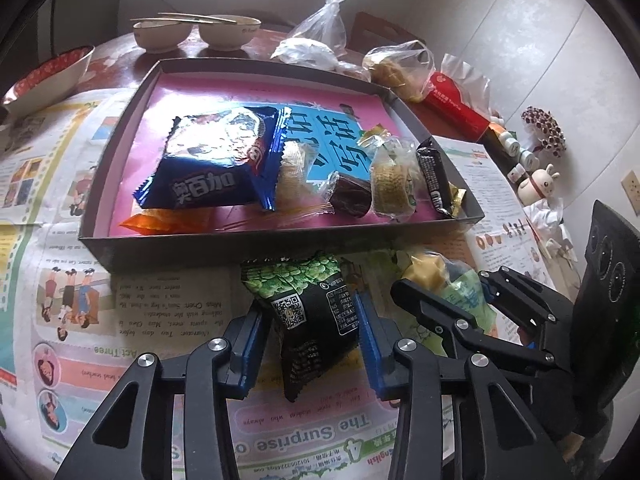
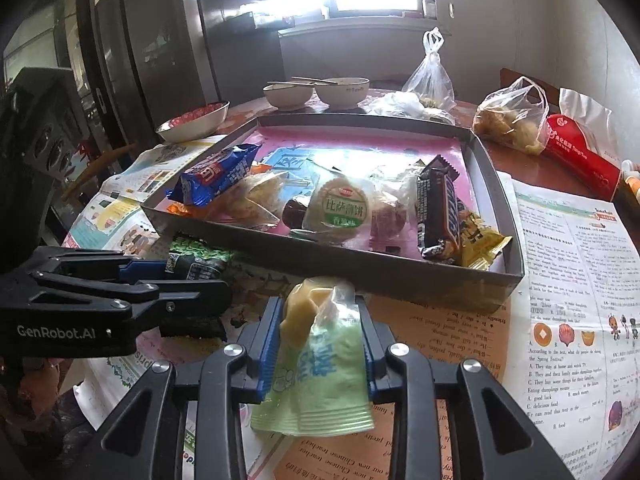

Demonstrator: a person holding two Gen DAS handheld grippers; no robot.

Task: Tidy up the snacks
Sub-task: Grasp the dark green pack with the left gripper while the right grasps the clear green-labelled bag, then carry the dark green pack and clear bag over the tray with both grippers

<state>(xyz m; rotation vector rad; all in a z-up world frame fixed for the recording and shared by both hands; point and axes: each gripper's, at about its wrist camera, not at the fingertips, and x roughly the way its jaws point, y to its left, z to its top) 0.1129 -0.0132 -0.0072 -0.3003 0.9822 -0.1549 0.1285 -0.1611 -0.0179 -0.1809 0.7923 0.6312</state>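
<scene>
On the newspaper-covered desk [image 1: 80, 320], going left to right: at nine o'clock of my left view the printed sheets lie flat; at twelve o'clock sits the grey tray [image 1: 168, 244] with its pink lining, holding a blue biscuit pack [image 1: 208, 164], a round wafer in clear wrap [image 1: 390, 182], a dark sweet [image 1: 352, 196] and a black chocolate bar [image 1: 434, 176] side by side; beyond its far rim stand two white bowls [image 1: 200, 32] with chopsticks laid across them.

Just in front of the tray's near wall, at six o'clock, my left claw [image 1: 316, 344] is clamped on the green-and-black pea packet [image 1: 312, 316]; both blue pads press its sides.

At three o'clock of that view comes my right claw [image 2: 318, 344]; in its own view it is closed on the pale green sachet [image 2: 320, 364] with a yellowish lump in its upper end, pads tight against both edges; the sachet's lower end hangs over an orange page. Both snacks are outside the tray, near its front wall. Further right lie plastic bags [image 2: 512, 120] and a red box [image 2: 580, 156].
</scene>
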